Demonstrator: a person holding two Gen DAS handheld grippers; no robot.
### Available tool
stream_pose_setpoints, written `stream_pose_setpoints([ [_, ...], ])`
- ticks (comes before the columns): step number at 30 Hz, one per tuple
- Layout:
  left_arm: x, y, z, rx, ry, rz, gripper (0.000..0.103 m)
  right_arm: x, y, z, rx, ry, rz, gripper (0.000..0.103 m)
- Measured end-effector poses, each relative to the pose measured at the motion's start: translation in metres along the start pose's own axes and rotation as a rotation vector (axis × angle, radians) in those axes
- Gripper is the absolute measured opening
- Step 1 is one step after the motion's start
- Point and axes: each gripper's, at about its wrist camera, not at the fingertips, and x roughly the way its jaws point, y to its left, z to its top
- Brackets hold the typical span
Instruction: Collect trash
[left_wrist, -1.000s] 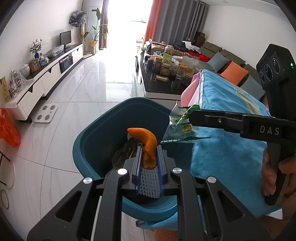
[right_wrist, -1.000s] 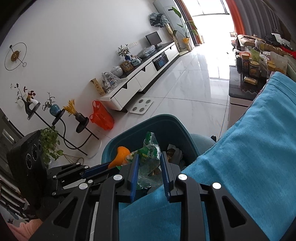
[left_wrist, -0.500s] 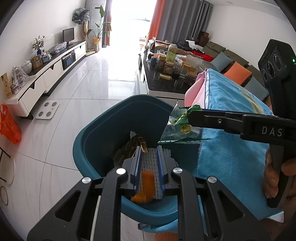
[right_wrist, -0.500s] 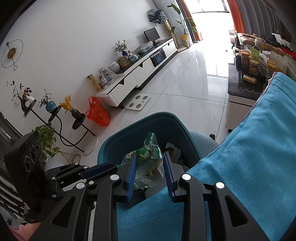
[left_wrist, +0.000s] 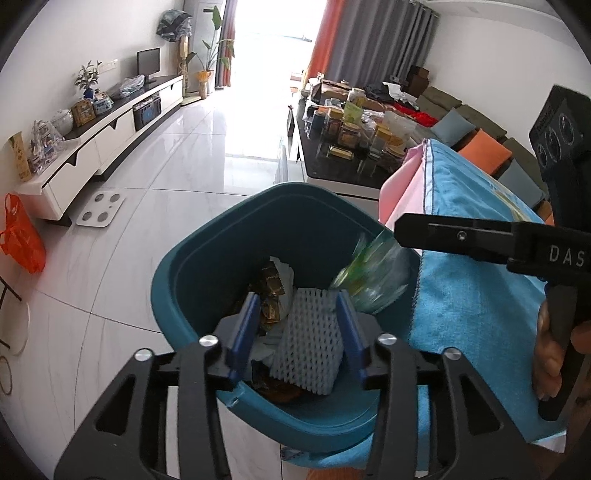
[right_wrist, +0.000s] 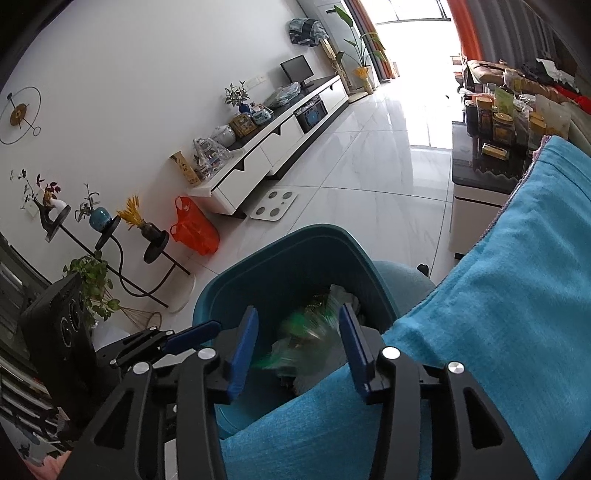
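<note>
While both jaws are opening, blurred green wrapper (right_wrist: 306, 336) half-hides bin (right_wrist: 280, 254) contents.

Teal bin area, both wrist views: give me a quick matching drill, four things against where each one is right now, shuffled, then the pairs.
Things:
1. green plastic wrapper
2. grey foam net
3. blue cloth
4. orange plastic bag

Places:
A. on the floor by the white TV cabinet
B. draped beside the teal bin, to its right
C. blurred, just above the bin's contents, free of the opening right gripper
D. in the bin, seen between the fingers of the opening left gripper

Pairs: 1-C, 2-D, 3-B, 4-A
</note>
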Motion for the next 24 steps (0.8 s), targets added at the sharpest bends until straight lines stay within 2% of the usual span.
stream_pose_setpoints([
  [4,-0.006,0.003,-0.002,-0.01,-0.013,0.0,0.045,-0.002,-0.001,-0.001,0.0,-0.011,0.006,0.048],
  [7,-0.013,0.003,-0.002,-0.012,-0.032,-0.001,0.053,-0.004,-0.003,-0.001,0.002,-0.014,0.014,0.048],
  [9,-0.018,0.002,-0.003,-0.011,-0.05,-0.003,0.062,-0.007,-0.005,-0.003,0.004,-0.021,0.017,0.049],
  [11,-0.025,0.001,-0.005,-0.004,-0.069,0.001,0.063,-0.012,-0.005,-0.005,0.003,-0.033,0.015,0.05],
  [14,-0.034,-0.001,-0.006,-0.004,-0.092,0.0,0.075,-0.022,-0.008,-0.009,0.004,-0.06,0.016,0.056],
  [19,-0.051,-0.01,-0.013,0.017,-0.132,0.004,0.087,-0.046,-0.01,-0.019,-0.014,-0.116,0.012,0.068],
  [21,-0.059,-0.017,-0.016,0.031,-0.152,0.007,0.097,-0.057,-0.011,-0.025,-0.033,-0.139,0.002,0.073],
  [24,-0.069,-0.027,-0.018,0.05,-0.178,0.005,0.097,-0.072,-0.011,-0.034,-0.059,-0.172,-0.01,0.081],
])
